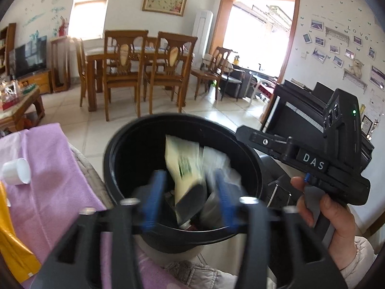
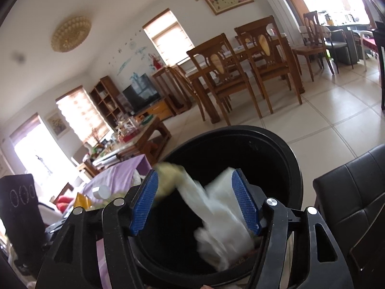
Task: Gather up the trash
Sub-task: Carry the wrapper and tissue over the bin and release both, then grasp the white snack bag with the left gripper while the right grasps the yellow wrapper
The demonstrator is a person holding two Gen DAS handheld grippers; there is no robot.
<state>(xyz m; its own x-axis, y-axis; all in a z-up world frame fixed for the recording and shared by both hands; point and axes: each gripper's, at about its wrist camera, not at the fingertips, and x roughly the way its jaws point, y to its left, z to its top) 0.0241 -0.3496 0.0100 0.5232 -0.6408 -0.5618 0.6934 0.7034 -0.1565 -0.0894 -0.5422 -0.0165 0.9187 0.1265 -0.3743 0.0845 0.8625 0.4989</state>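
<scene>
A round black trash bin (image 1: 115, 154) stands beside a sofa with a purple cover; it also shows in the right wrist view (image 2: 284, 149). My left gripper (image 1: 190, 197) is open over the bin's near rim. A blurred cream and green package (image 1: 182, 163) is loose in the bin between its blue fingers (image 1: 154, 197), beside crumpled white wrapping (image 1: 216, 159). My right gripper (image 2: 196, 202) is open over the bin, with blurred white plastic trash (image 2: 221, 219) and a yellowish piece (image 2: 168, 175) between its fingers, touching neither pad clearly. The right gripper's body (image 1: 320, 159) shows at right in the left wrist view.
A white cup (image 1: 16, 171) lies on the purple cover (image 1: 48, 163), with a yellow bag (image 1: 12, 240) at the left edge. A wooden dining table and chairs (image 1: 134, 65) stand across the tiled floor. A coffee table (image 1: 19, 101) is at left, a black leather seat (image 2: 353, 197) at right.
</scene>
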